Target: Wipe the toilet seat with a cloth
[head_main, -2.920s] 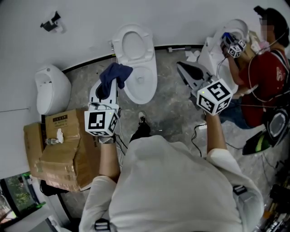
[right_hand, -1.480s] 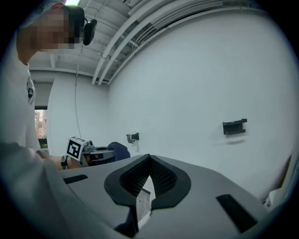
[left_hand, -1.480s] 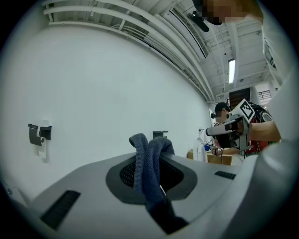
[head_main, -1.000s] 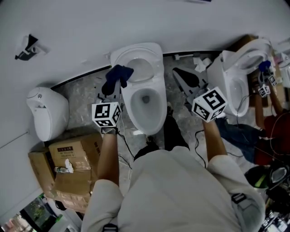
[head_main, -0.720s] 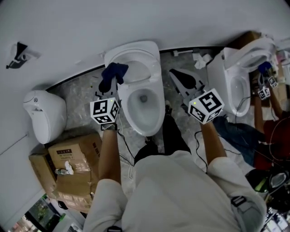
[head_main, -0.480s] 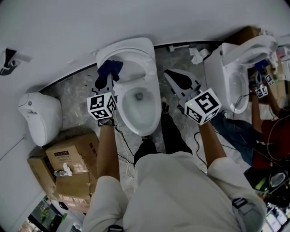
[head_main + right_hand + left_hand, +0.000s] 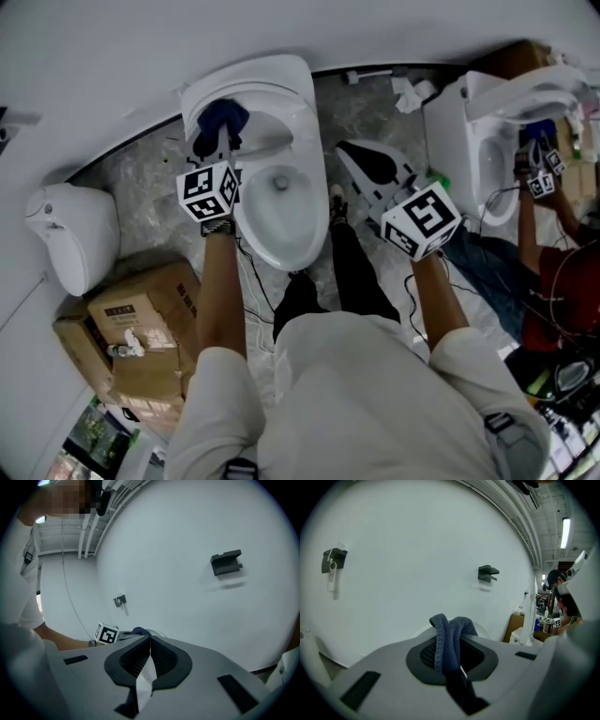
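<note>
Now left gripper (image 7: 216, 139), fingers clamped on blue cloth (image 7: 223, 114), has come forward over the toilet seat (image 7: 312, 187) rear; wiping looks ready to begin. Right gripper (image 7: 349, 155) clenched empty, aside.

The cloth (image 7: 451, 639) pinched between the left gripper's (image 7: 449, 637) fingers (image 7: 384, 677) is dark blue fabric with a fine waffle weave, matt and soft-looking. Those fingers are smooth matt grey plastic. Their inner pads (image 7: 424, 656) are black with a dotted, rubbery grain. The right gripper's (image 7: 149, 641) fingers (image 7: 211, 677) have the same matt grey shell and ribbed black pads (image 7: 164, 660). Just beyond the left fingers, the toilet (image 7: 281, 220) is glossy white ceramic. The floor (image 7: 361, 112) beside it is mottled grey stone, slightly polished. The cardboard boxes (image 7: 141, 309) are matt brown. Ahead of both pairs of fingers, the wall (image 7: 417, 550) is smooth matt white.
</note>
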